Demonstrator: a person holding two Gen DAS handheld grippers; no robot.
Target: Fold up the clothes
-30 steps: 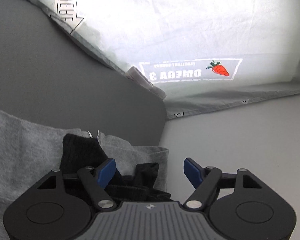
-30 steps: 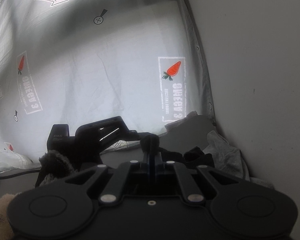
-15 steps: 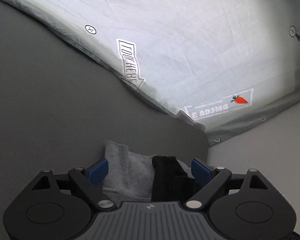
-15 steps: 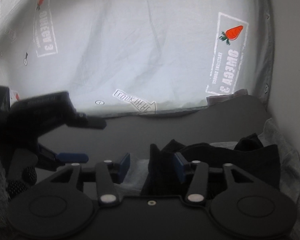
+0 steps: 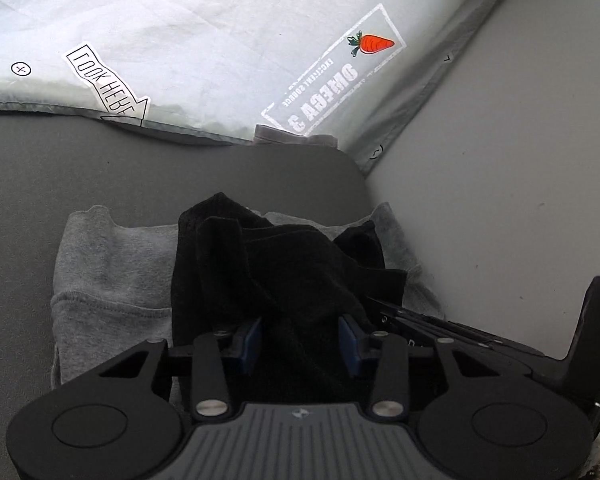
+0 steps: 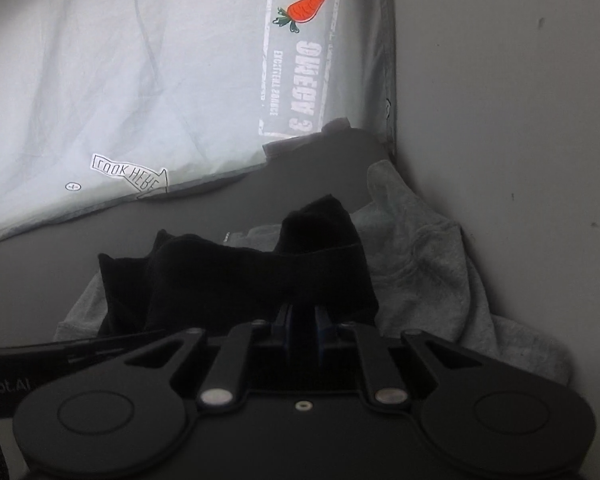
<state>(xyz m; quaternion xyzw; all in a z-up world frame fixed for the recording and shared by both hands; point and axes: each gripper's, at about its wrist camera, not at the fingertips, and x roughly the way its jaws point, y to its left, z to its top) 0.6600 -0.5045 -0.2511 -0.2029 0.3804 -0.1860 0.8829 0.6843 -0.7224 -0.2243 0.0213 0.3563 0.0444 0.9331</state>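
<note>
Black garment [image 5: 284, 264], one, lower centre, on one grey garment [image 5: 112, 264]; left gripper [image 5: 300, 340] and right gripper [image 6: 302, 326], jaws just closed, both clamping it.

A pale sheet [image 5: 204, 28] (carrot print [image 5: 374, 43] on it) borders the dark grey surface [image 5: 80, 168].

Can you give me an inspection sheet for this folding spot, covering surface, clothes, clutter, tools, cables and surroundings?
Surface: dark grey mat, bare on the near left.
Job's things: black garment bunched on top of the grey garment.
Clutter: nothing seen.
Grippers: left tool has just been closing, black garment between its pads; right tool has just been closing and pinches the black garment's edge.
Cables: nothing seen.
Surroundings: pale printed sheet with a carrot print behind the mat; grey wall on the right.
</note>
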